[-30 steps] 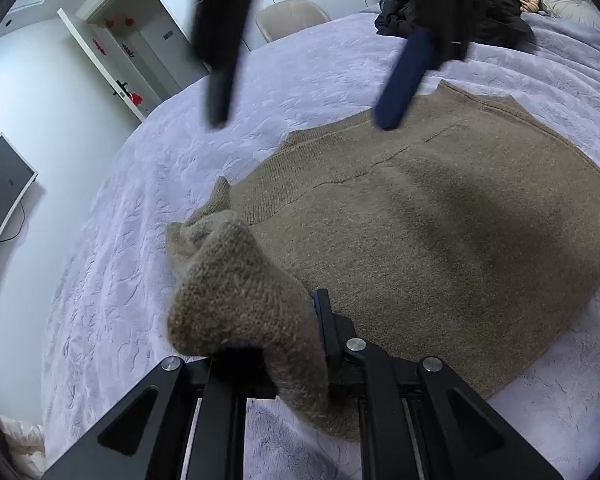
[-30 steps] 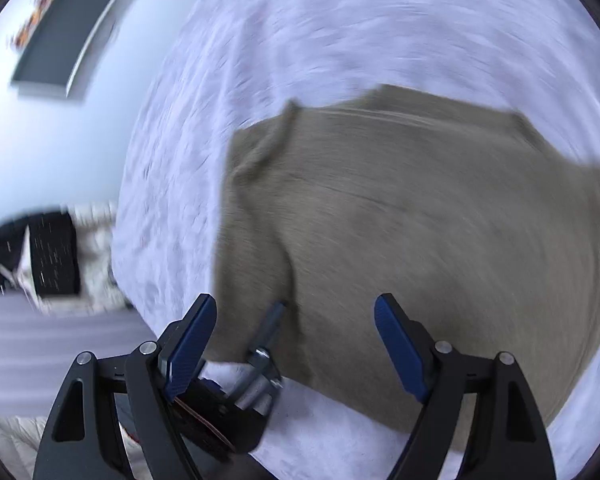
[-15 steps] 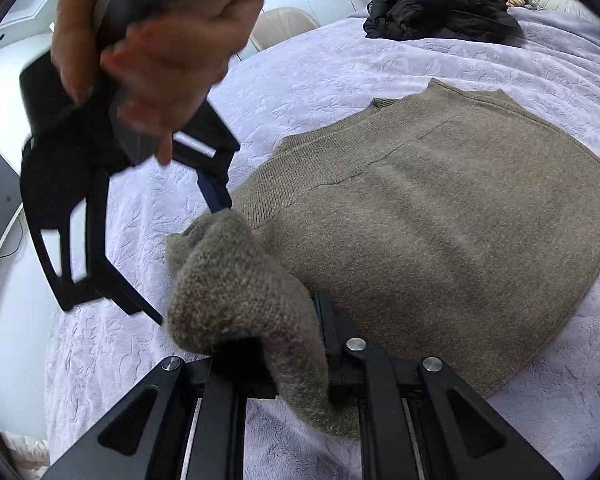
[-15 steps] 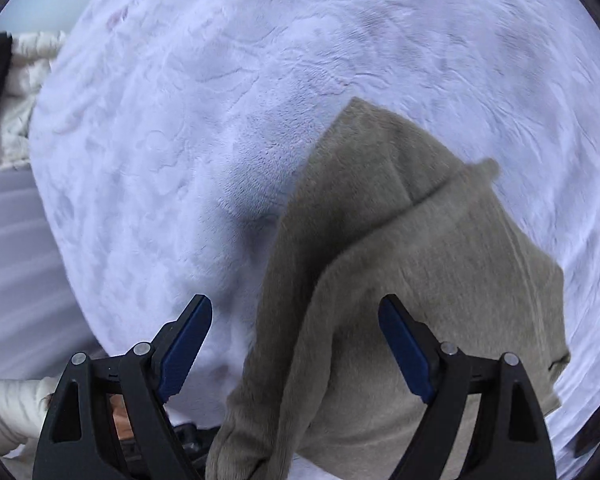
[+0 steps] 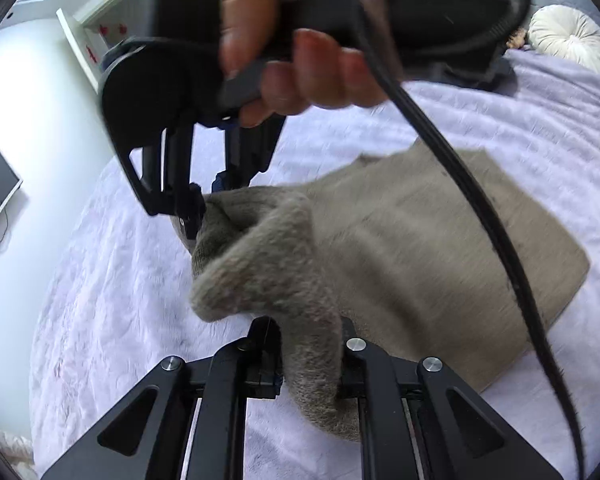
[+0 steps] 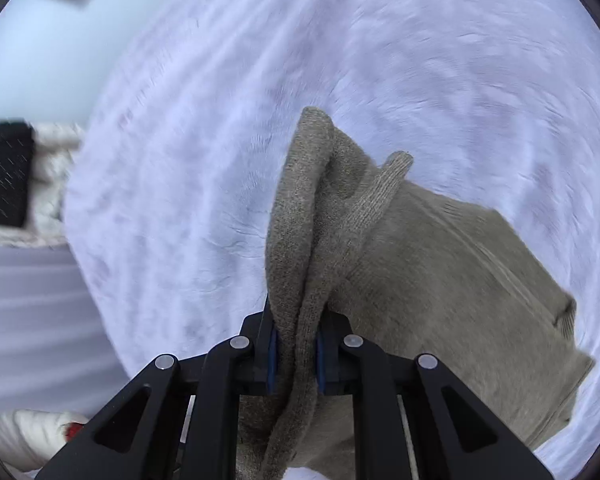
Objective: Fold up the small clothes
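The left gripper is a matte black frame of angular struts with triangular cut-outs, pinned by round silver screw heads. The right gripper has the same black frame and silver screws, with blue pads lining its fingers. Seen from the left wrist camera, it carries a bulky black housing (rounded at one end) and a thick black cable. The bare hand shows no sleeve.

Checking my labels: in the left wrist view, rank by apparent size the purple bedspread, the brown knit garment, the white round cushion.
1. purple bedspread
2. brown knit garment
3. white round cushion, though it lies farthest from the camera, so it may look smaller than it is.
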Available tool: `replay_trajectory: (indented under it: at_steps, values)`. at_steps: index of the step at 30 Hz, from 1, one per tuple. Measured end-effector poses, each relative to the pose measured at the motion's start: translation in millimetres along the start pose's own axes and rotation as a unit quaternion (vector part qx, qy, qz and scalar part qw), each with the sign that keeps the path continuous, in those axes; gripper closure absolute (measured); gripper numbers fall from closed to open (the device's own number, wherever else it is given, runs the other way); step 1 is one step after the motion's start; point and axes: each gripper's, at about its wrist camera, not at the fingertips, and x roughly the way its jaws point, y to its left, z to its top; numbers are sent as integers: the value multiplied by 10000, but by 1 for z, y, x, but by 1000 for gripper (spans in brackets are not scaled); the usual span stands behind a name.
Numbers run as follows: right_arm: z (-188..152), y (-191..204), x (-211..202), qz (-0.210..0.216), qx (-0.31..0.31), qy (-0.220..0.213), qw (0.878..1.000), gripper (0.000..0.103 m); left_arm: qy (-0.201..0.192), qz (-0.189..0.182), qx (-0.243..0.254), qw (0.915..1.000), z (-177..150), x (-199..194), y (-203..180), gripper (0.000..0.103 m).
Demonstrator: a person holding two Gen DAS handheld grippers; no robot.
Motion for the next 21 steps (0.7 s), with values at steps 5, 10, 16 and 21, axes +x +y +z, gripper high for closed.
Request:
replay_trajectory:
  at_steps: [5,10,16,21]
  values:
    - [-55,-50,-82,407,396,-1087,9925,88,-407,-328,336,9981,43,-26,-42,89]
    - [-126,-117,-137,589,948,-1981,9738,88,-590,-642,905,9921,63,-32,-105,89]
    - [-218,-217,-115,538,2088,-2145,9526,88,-325,-1115,1528,9814,53,-11,-180,89]
    - [-265,-274,-52,658,2873,-1895,9366,87,155,-1254,1863,9743,30,16,-223,89]
